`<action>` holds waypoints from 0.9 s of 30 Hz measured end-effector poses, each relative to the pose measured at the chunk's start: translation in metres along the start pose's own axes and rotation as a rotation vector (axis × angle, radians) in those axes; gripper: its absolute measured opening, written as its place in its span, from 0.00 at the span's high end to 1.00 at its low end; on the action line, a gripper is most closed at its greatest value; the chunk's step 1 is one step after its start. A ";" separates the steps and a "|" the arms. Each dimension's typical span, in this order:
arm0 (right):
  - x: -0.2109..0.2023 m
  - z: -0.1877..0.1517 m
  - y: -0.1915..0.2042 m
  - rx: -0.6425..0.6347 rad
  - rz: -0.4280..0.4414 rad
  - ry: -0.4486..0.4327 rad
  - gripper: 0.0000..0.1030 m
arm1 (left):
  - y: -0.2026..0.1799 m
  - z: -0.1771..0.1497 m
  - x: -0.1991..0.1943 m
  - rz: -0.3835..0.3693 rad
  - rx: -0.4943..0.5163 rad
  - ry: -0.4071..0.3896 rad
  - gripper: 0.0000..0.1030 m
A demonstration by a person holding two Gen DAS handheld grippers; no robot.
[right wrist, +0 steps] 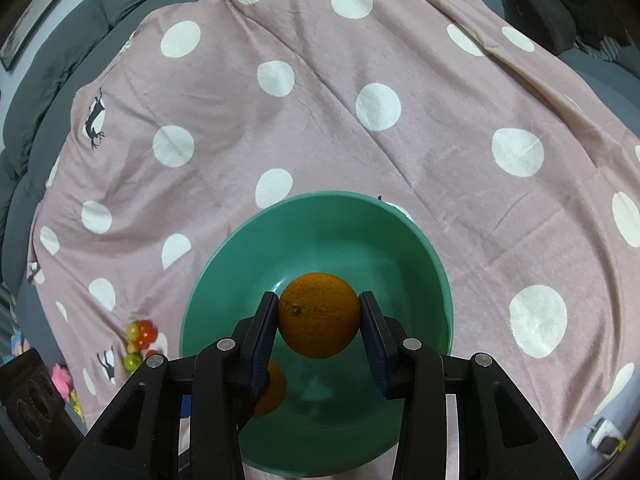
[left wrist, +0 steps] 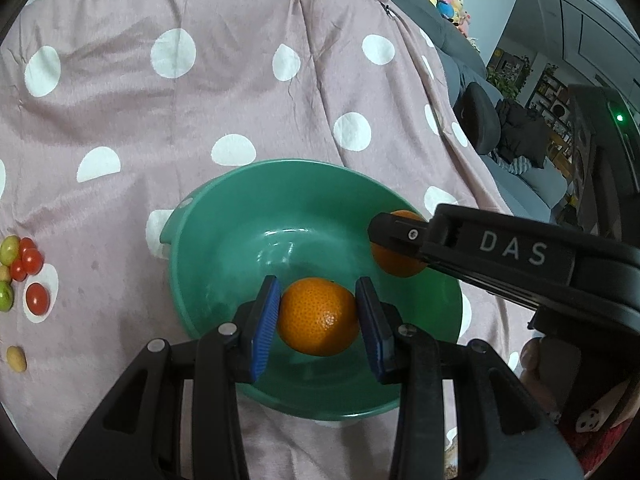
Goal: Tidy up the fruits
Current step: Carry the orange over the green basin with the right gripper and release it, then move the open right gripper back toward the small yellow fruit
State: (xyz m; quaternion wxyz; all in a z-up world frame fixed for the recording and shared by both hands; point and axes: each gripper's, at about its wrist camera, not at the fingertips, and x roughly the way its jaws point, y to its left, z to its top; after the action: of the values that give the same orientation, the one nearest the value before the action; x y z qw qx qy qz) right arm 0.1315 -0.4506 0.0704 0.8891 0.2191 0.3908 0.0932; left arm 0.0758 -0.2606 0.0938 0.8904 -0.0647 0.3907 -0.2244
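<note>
A green bowl (left wrist: pixel 224 256) sits on a pink polka-dot cloth. My left gripper (left wrist: pixel 318 316) is shut on an orange (left wrist: pixel 318 316) and holds it over the bowl's near side. My right gripper (right wrist: pixel 319 320) is shut on a second orange (right wrist: pixel 319 320) above the bowl (right wrist: pixel 360 236). In the left wrist view the right gripper's black finger (left wrist: pixel 404 234) reaches in from the right with its orange (left wrist: pixel 396 264) partly hidden behind it. In the right wrist view the left gripper's orange (right wrist: pixel 274 388) shows low left, mostly hidden by my finger.
Small red, green and yellow cherry tomatoes (left wrist: pixel 24 276) lie on the cloth at the far left; they also show in the right wrist view (right wrist: pixel 140 336). A grey sofa (right wrist: pixel 48 92) borders the cloth. A black chair (left wrist: pixel 480 120) stands at the right.
</note>
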 end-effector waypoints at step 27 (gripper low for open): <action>-0.030 -0.023 0.087 -0.203 0.181 -0.137 0.32 | 0.144 -0.029 -0.138 0.206 -0.149 -0.145 0.36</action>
State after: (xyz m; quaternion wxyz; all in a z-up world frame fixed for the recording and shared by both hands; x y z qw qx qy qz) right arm 0.0950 -0.3767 0.1166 0.9192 0.1681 0.2967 0.1968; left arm 0.0230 -0.0687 0.1241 0.9273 -0.1062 0.3456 -0.0969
